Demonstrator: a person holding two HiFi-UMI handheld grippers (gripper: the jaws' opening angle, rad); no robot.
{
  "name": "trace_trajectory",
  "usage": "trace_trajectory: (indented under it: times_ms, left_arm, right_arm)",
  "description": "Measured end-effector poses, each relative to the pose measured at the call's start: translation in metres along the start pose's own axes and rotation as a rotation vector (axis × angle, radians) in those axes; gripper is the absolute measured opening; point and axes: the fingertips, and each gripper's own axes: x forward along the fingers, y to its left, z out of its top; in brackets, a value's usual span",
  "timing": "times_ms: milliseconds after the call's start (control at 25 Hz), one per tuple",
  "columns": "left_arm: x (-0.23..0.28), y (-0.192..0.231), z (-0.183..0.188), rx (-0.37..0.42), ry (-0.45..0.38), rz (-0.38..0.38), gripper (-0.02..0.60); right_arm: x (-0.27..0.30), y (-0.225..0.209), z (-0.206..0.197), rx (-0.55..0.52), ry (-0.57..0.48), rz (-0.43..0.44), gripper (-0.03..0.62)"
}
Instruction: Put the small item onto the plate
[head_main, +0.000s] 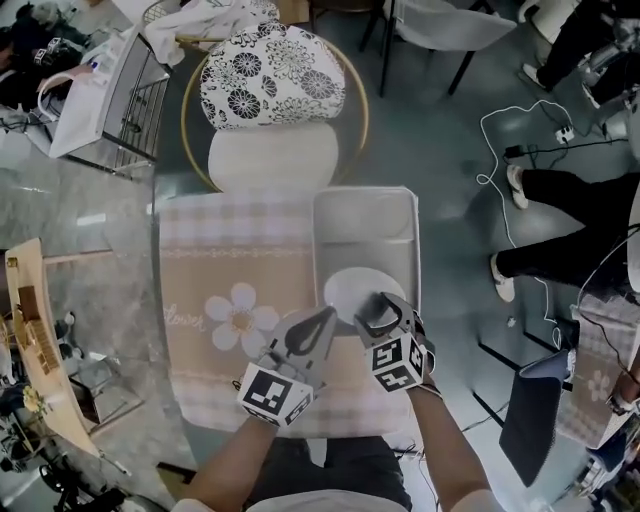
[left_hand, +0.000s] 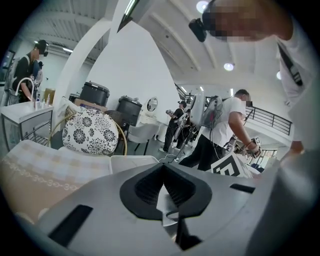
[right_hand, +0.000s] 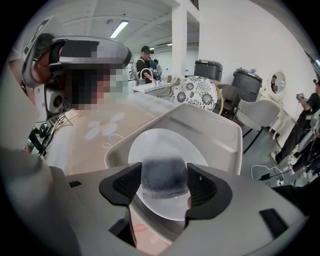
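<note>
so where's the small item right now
In the right gripper view, the dark small item is clamped in the right gripper, over the near part of the white plate that lies in the grey tray.

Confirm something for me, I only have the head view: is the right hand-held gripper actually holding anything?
Observer: Yes. In the right gripper view, the right hand-held gripper is shut on a small dark grey fuzzy block, with one pad on each side.
Operator: Is it over the plate?
Observer: The block shows against the near part of the round white plate, which lies in the pale grey rectangular tray. I cannot tell whether it touches.
Operator: And the left one?
Observer: In the left gripper view, the left hand-held gripper has its jaws meeting at the tips, with nothing clamped.
</note>
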Motion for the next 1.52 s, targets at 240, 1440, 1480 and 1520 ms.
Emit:
trace_trajectory:
  times_ms: [240,1440,1480,1520]
  left_arm:
    - [-0.008,-0.002,0.002,0.010,0.009,0.003,0.006]
    - [-0.225,-0.140,0.118,0.090,-0.043,-0.135,0.006]
    - [-0.231,-0.144,0.121,0.096,-0.050,-0.140,0.006]
    - [-0.236,-0.147,0.124,0.103,-0.058,-0.144,0.006]
  right_arm:
    - [0.002,-0.004,0.008,-0.009,-0.005,-0.012,0.291]
    - [-0.332,0.147,0.190,0.311,-0.773,-0.090,0.014]
    - [-0.338,0.152,0.191,0.309,-0.780,-0.095,0.014]
    - [-0.344,0.156,0.193,0.307,-0.787,-0.100,0.014]
